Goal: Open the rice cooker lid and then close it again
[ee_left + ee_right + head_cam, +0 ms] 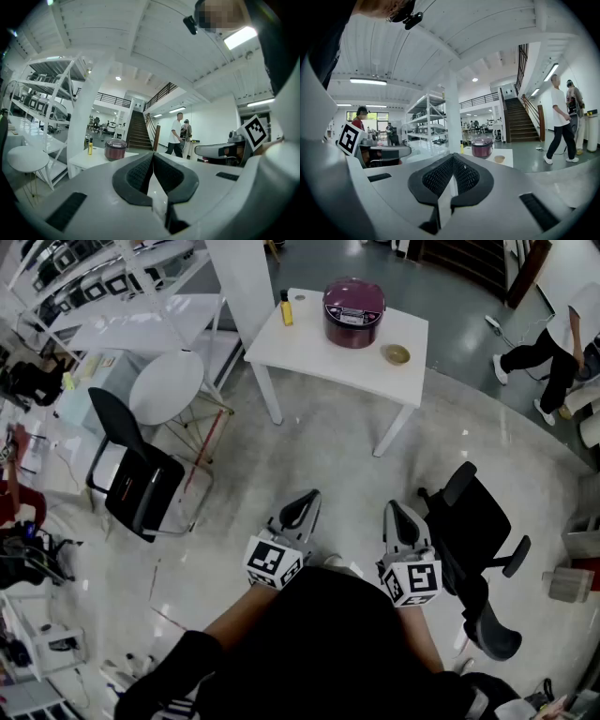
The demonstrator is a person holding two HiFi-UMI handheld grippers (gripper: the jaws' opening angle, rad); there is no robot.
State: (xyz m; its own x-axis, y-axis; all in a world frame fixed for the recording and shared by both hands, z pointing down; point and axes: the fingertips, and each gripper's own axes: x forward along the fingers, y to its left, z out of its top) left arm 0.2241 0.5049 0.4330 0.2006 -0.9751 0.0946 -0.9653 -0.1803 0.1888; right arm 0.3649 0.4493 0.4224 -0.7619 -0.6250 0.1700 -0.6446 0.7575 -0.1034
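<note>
Nearest to me, both tongs are out in front of my body with nothing in them. The left tongs (302,502) have their ribbed pads pressed together at the tips, and the right tongs (396,514) are closed on air in the same way. A black chair (473,531) stands just off my right tongs at about 3 o'clock.

Across a stretch of bare floor, at 12 o'clock and well apart from me, is the white surface (319,348). The rice cooker (353,312) sits on it with its lid (354,298) down. A small yellow bottle (286,308) is at the cooker's 9 o'clock and a little bowl (396,354) at its 4 o'clock, neither touching it.

I judge the cooker a rigid, fairly weighty pot with a glossy maroon shell that closed pads could slide on. The lid is probably hinged and latched. I cannot make out the catch from here, so I plan to find it at the lid's rim, press or lift there, and steady the body if it shifts.
</note>
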